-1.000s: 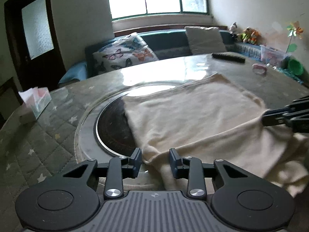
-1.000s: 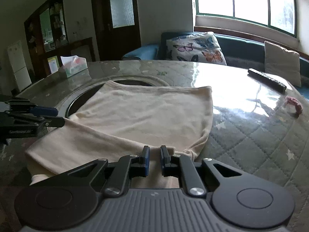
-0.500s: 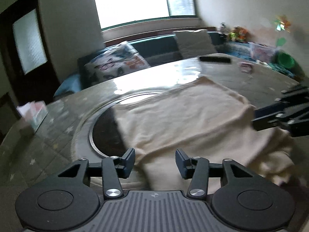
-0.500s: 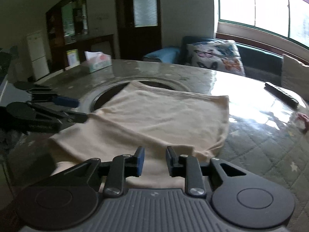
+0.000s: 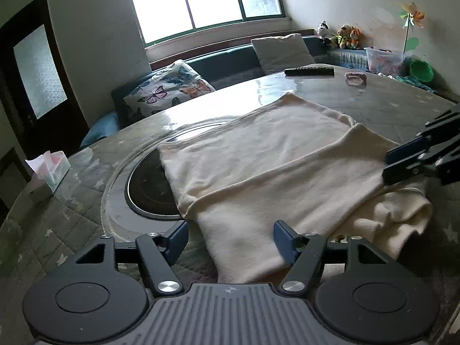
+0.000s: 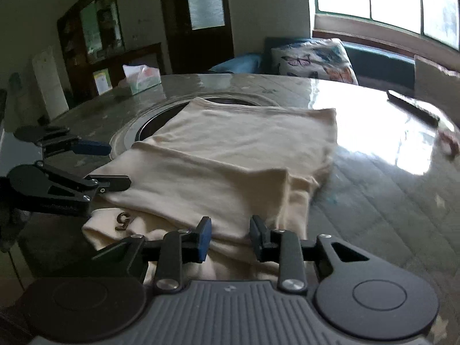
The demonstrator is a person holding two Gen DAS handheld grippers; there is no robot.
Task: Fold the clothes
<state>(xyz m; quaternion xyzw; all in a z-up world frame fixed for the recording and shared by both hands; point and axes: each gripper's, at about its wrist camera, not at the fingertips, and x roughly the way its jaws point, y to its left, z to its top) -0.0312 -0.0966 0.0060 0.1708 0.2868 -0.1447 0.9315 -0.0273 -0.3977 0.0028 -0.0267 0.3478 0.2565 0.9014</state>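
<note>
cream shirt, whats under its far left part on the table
The cream shirt partly covers a dark round inset in the table. Only the inset's left arc shows; the rest is hidden by fabric.

I count one cream garment (image 5: pixel 258 155) on the counter (image 5: pixel 388 106), and one dark round inset (image 5: pixel 149 189) under its left edge. I hold two grippers, left (image 5: pixel 230 240) and right (image 6: pixel 230 237), each with two fingers (image 5: pixel 175 240) spread apart. Far across the counter lie one black remote (image 5: pixel 309 71) and one small pink item (image 5: pixel 356 78). At the far left stands one tissue box (image 5: pixel 47 176). On the bench beyond sit two cushions: one butterfly-printed (image 5: pixel 169 92), one plain (image 5: pixel 283 50). In the far right corner I count three soft toys (image 5: pixel 340 35), one pinwheel (image 5: pixel 411 17) and one green bowl (image 5: pixel 421 70).
</note>
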